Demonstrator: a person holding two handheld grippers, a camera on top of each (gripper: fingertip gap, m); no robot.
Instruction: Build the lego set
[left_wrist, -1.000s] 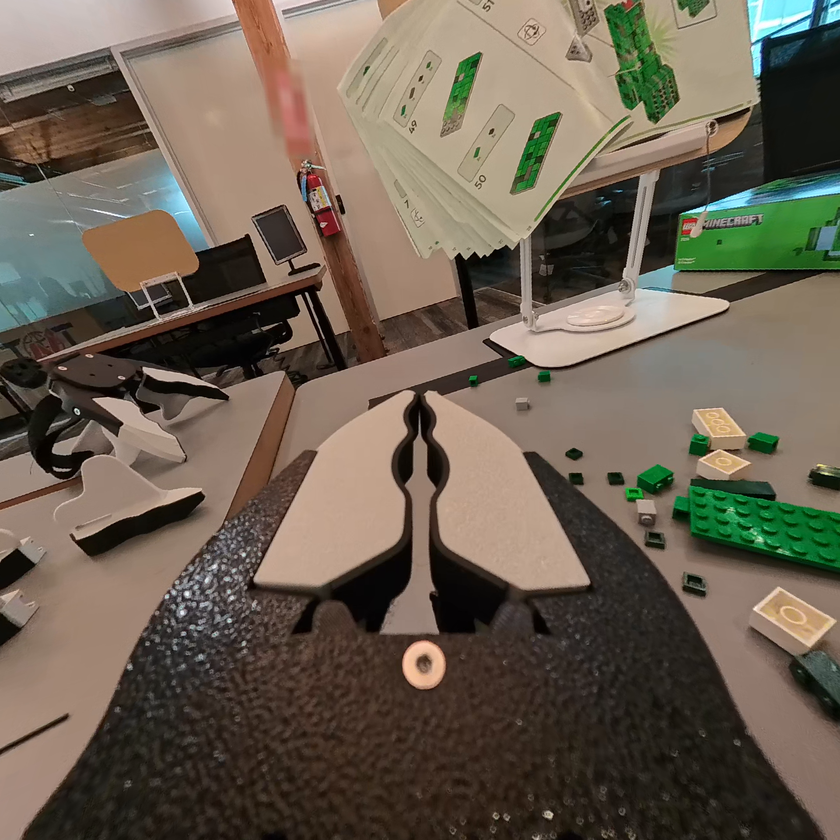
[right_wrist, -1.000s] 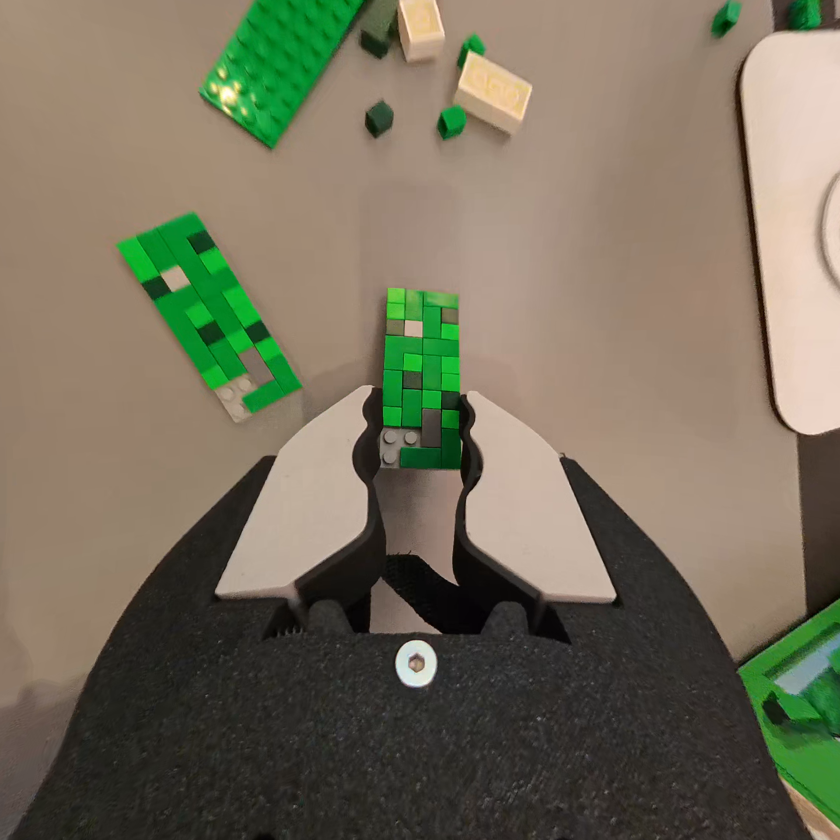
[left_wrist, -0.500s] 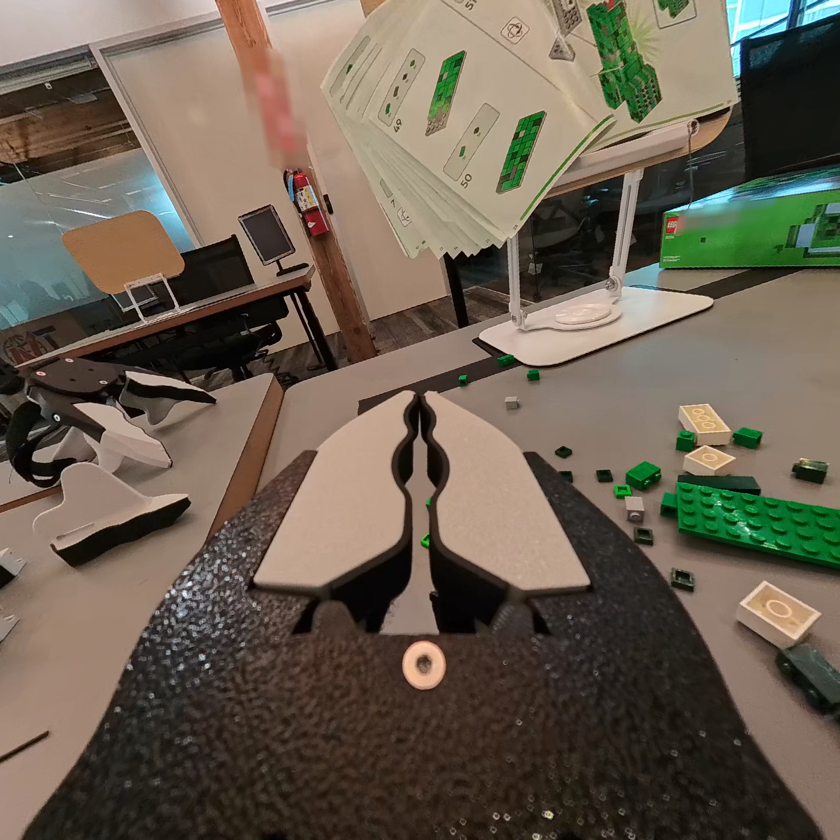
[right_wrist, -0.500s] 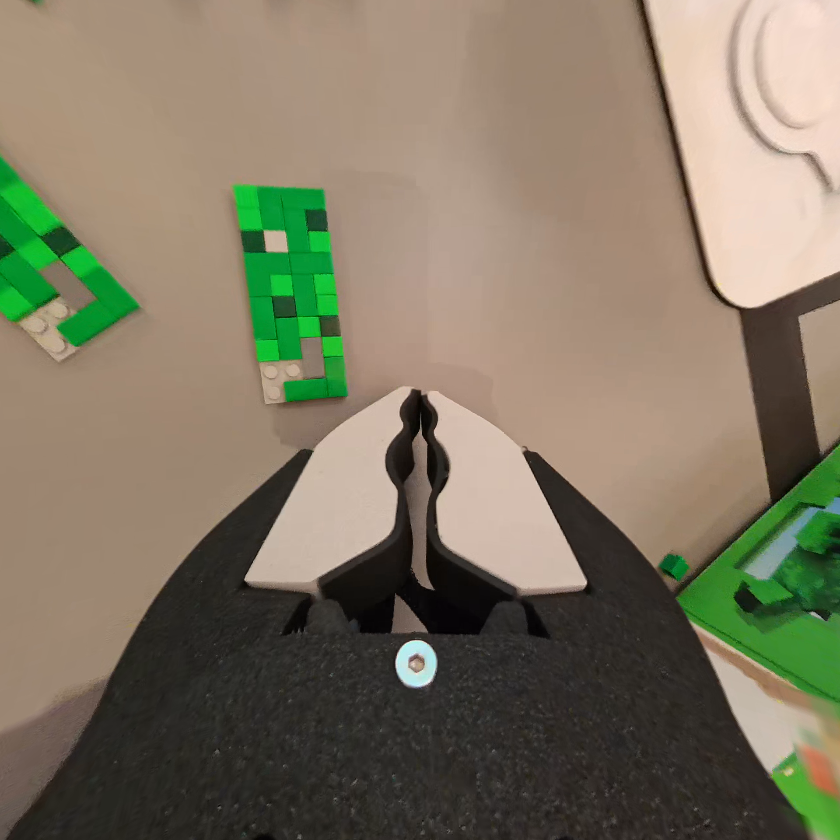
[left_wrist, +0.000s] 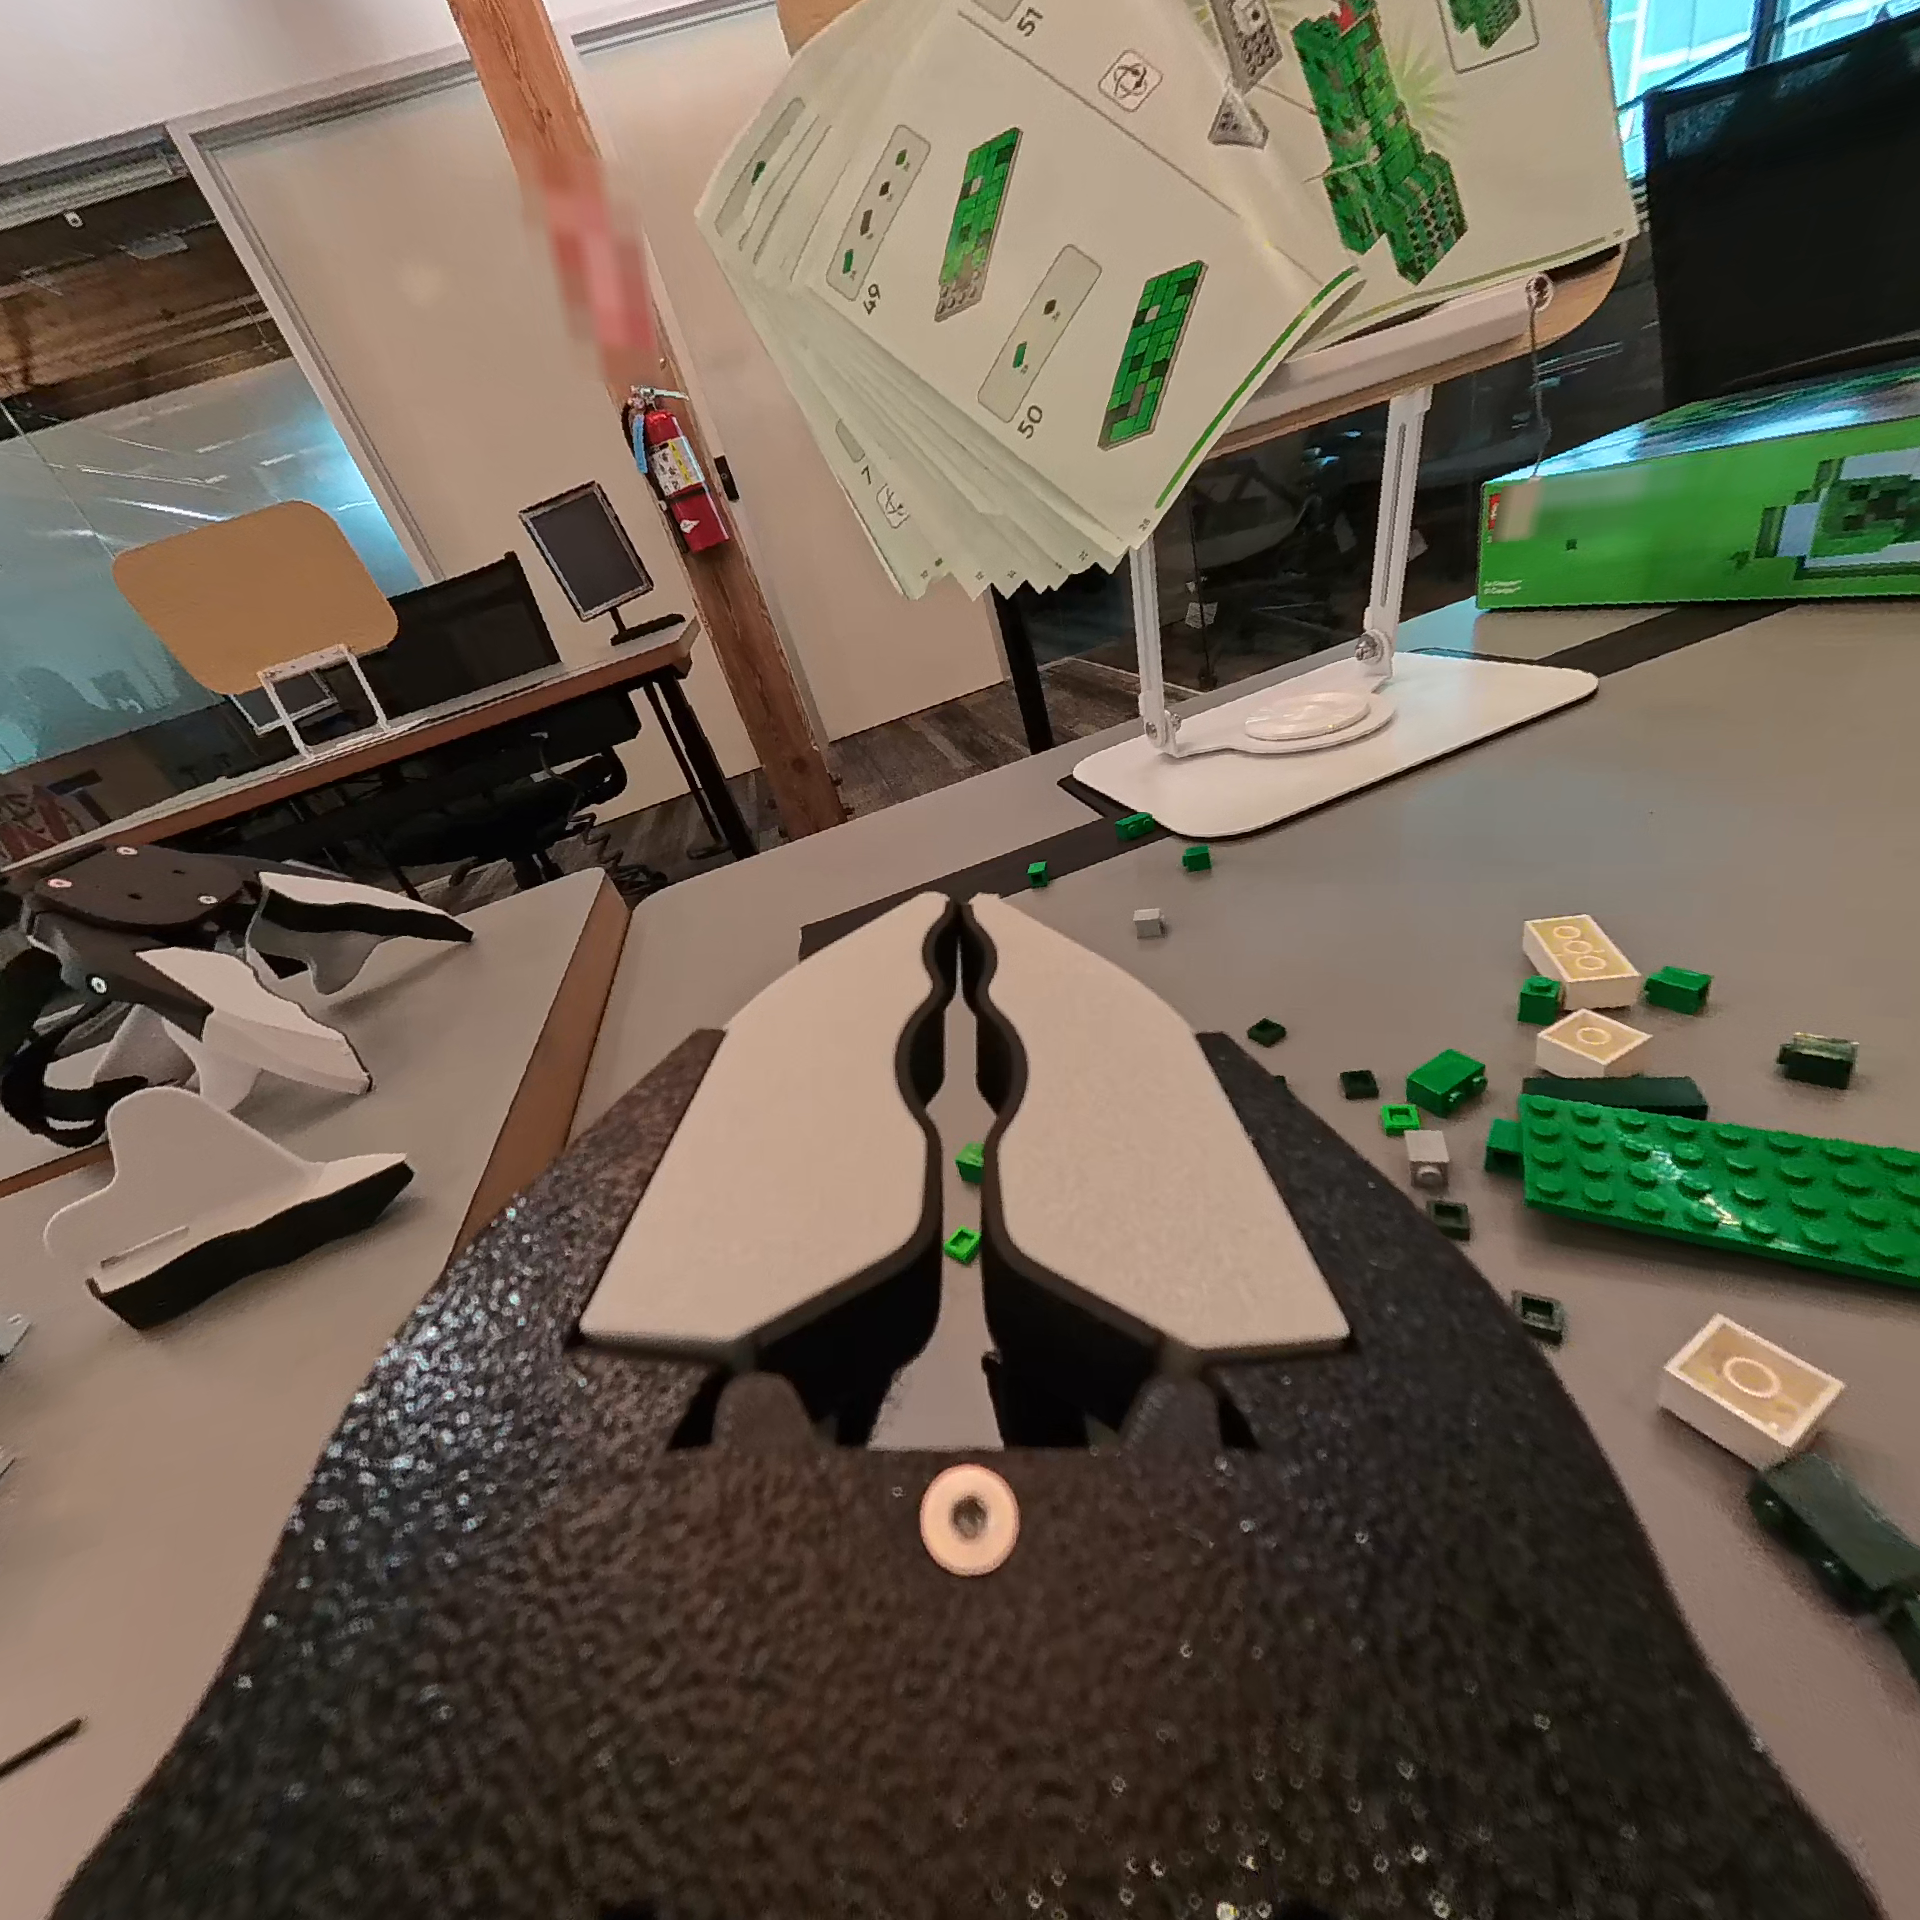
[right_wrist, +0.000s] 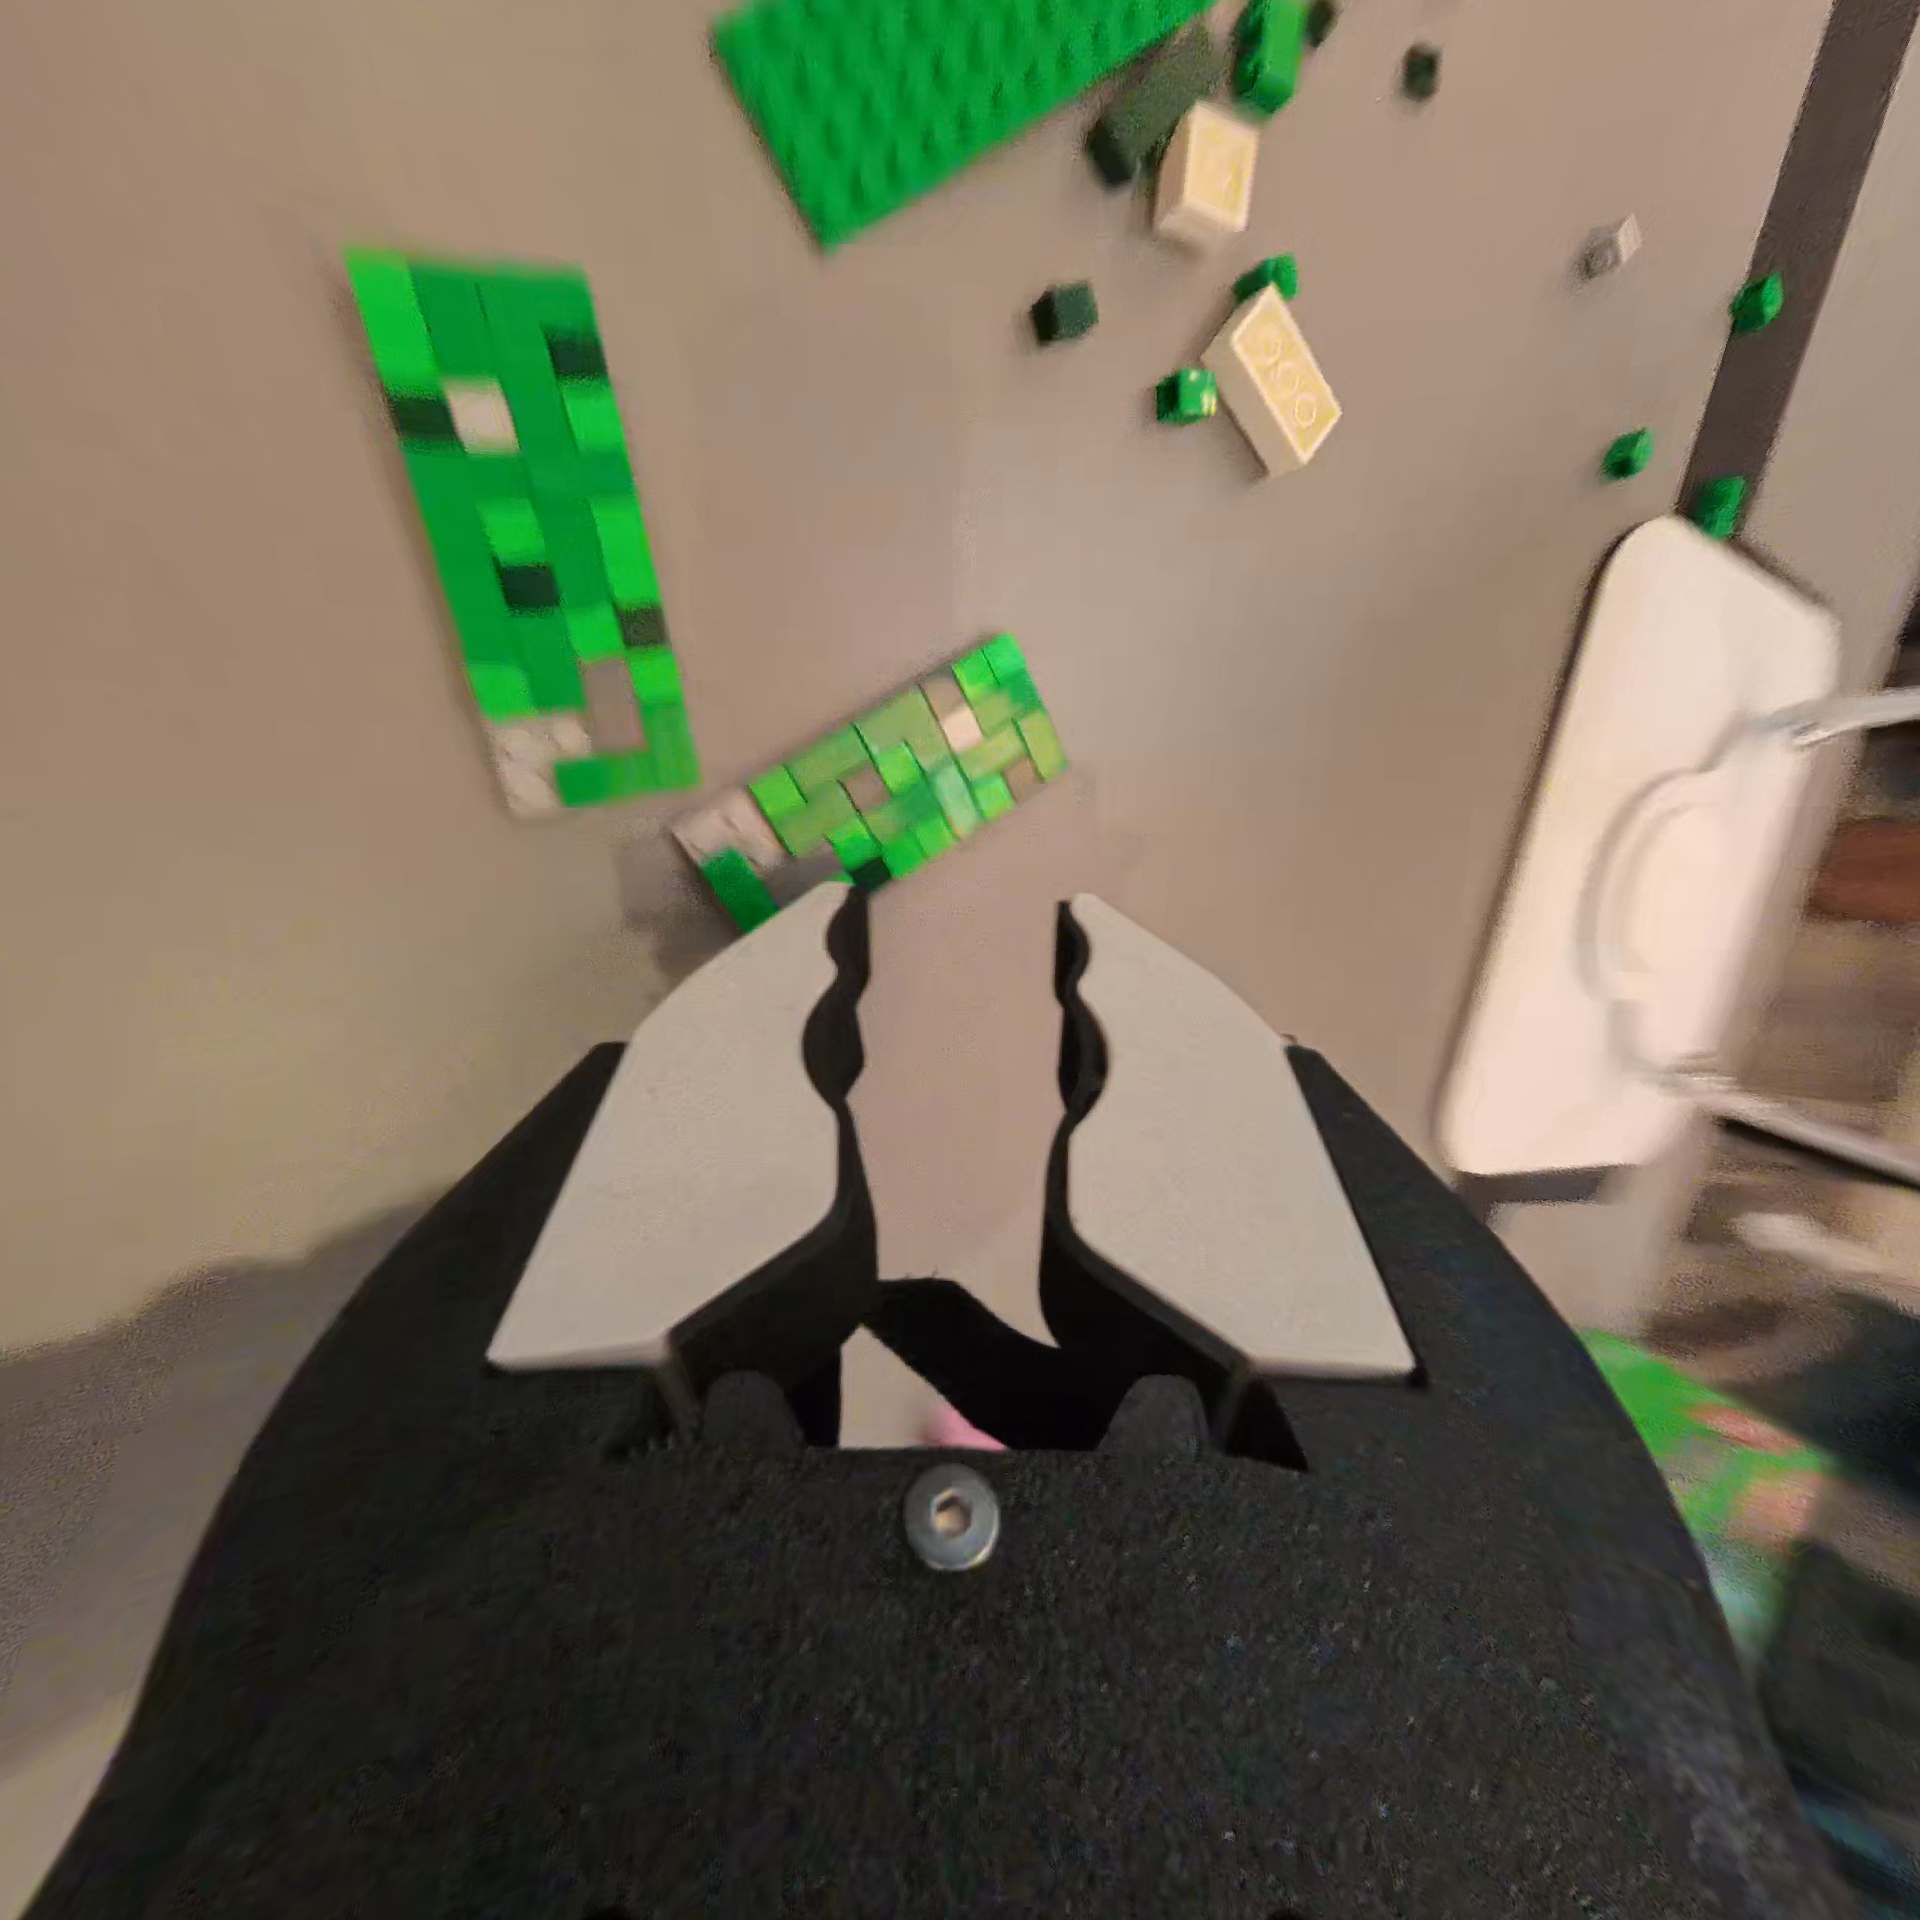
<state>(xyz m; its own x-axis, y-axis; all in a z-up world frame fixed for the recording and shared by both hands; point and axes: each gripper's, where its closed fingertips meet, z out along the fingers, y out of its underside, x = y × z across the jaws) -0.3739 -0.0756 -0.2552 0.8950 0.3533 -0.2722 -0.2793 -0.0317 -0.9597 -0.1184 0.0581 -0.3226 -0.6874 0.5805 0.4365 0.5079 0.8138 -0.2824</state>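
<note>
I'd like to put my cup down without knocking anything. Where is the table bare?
The grey table is bare between the tilted green tile panel and the white stand base, and also left of the upright tile panel. It is crowded around the big green studded plate and cream bricks, with small loose pieces scattered about.

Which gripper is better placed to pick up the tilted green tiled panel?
Probably the right gripper: it is open, with the tilted green tiled panel just beyond its fingertips. The left gripper is shut, facing elsewhere.

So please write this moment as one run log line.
left hand-held gripper shut, empty | right hand-held gripper open, empty | nearest: tilted green tiled plate on grey table
</note>
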